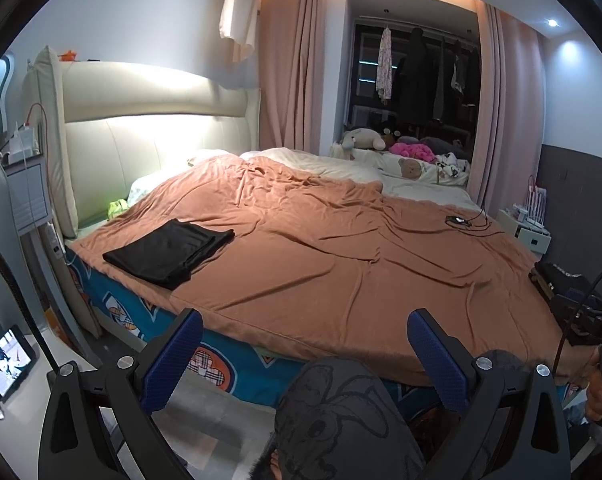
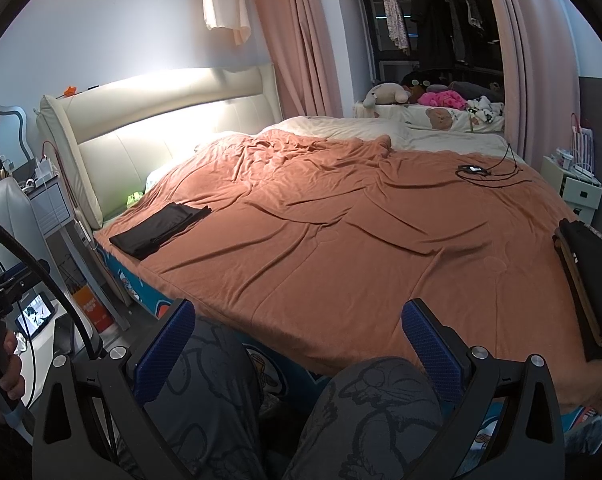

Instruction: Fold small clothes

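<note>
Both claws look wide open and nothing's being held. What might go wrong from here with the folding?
Three risks, as I judge them:
1. The folded black garment lies close to the bed's edge; a nudge might push it off.
2. The orange blanket is wrinkled, so a claw could pinch it along with clothing.
3. The black cable and small device rest on the blanket and could snag.
The left claw and right claw are both open and empty.

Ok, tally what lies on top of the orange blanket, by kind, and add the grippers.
Folded black garment: 1
Small black device with its cable: 1
Blue-padded two-finger grippers, both open and empty: 2, left gripper and right gripper
Total: 4
</note>
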`<state>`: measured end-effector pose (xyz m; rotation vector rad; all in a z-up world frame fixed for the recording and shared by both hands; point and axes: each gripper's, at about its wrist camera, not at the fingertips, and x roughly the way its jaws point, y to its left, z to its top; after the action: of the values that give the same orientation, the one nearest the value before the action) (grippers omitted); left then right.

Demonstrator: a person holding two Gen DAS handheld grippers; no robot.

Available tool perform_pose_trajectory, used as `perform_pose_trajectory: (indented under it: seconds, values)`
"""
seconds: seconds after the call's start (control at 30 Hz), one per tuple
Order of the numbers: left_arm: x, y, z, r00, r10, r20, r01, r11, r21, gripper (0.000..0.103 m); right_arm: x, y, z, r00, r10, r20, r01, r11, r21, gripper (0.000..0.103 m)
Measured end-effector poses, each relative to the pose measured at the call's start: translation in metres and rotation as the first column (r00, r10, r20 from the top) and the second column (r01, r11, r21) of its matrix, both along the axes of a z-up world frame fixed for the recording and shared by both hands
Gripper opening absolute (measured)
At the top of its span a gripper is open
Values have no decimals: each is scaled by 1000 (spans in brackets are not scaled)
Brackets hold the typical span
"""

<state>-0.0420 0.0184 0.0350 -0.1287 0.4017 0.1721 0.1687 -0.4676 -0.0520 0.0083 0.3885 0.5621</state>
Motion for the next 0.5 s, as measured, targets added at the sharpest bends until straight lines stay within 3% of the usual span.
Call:
perform_pose_trajectory:
  seconds: [0.5]
  values:
    - [0,0,-3,1000,-4,0,4,1000,-7,103,3,0,0,1000,1,-10,-1,1000,-9,103]
